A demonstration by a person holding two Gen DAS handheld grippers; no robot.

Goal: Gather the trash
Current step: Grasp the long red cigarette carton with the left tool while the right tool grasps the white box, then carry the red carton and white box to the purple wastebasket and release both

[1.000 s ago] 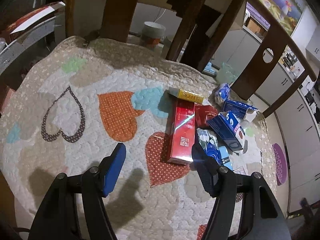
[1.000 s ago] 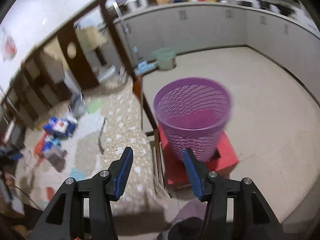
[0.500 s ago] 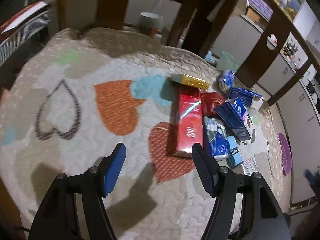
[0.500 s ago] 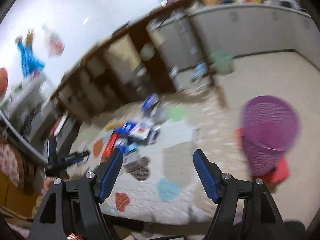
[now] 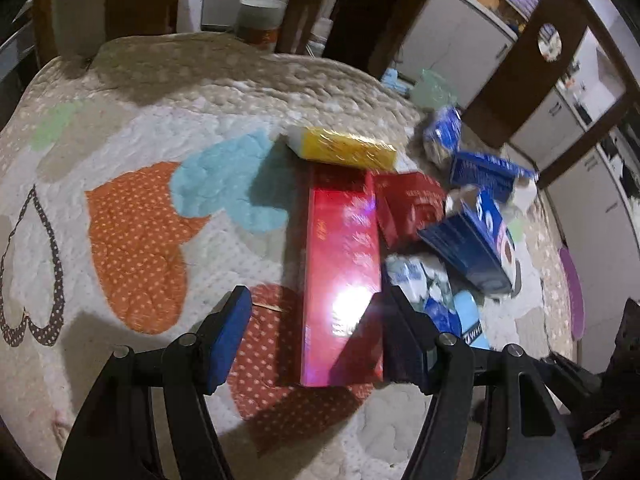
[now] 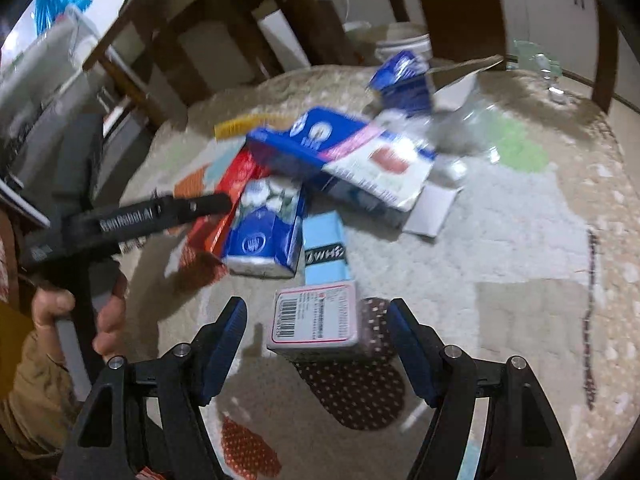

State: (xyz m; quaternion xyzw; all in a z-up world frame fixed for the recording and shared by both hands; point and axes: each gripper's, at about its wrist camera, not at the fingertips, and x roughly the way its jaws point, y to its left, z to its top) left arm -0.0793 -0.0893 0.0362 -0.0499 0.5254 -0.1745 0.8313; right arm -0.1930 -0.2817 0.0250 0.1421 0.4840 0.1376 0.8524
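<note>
The left hand-held gripper (image 5: 316, 336) hangs spread over the heart-patterned quilt (image 5: 132, 216), its pads either side of the long red carton's (image 5: 340, 272) near end, not pressing it. Blue boxes (image 5: 472, 248) lie heaped just right of it. The right hand-held gripper (image 6: 316, 344) — jaws just widened — brackets a small barcoded box (image 6: 314, 322), untouched.

"WH" on light-blue box (image 6: 325, 250)

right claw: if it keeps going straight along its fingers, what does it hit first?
Most likely the small grey box with the barcode label: it lies between the open right claw fingers, nothing in front of it. Depth is unclear; the pads don't touch it yet.
</note>
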